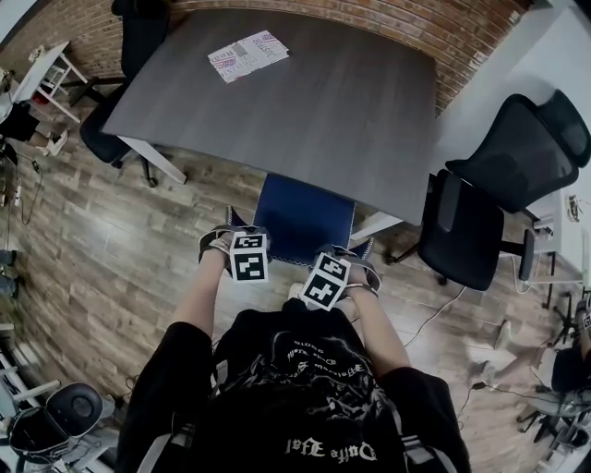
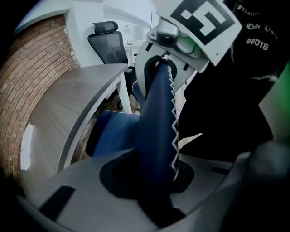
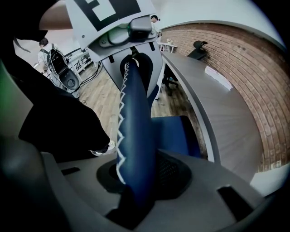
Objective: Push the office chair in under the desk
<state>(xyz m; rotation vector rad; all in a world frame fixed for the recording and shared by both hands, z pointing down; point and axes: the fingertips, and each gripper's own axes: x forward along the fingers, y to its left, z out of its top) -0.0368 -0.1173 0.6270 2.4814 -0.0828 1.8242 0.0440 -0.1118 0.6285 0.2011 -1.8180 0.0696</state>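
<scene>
A blue office chair [image 1: 303,218] stands at the near edge of the dark grey desk [image 1: 305,102], its seat partly beneath the tabletop. My left gripper [image 1: 242,242] is shut on the top edge of the chair's backrest [image 2: 156,122] at its left end. At the right end of that same edge my right gripper [image 1: 340,268] is shut on the backrest [image 3: 135,131]. White zigzag stitching runs along the blue backrest edge between both pairs of jaws. The blue seat [image 2: 113,131] shows below the desk edge, and the seat [image 3: 174,133] appears likewise in the right gripper view.
A sheet of paper [image 1: 247,54] lies on the far part of the desk. A black mesh chair [image 1: 489,199] stands to the right of the desk, another black chair [image 1: 125,55] at the far left corner. A brick wall [image 1: 406,23] runs behind. Cables trail over the wooden floor [image 1: 120,268].
</scene>
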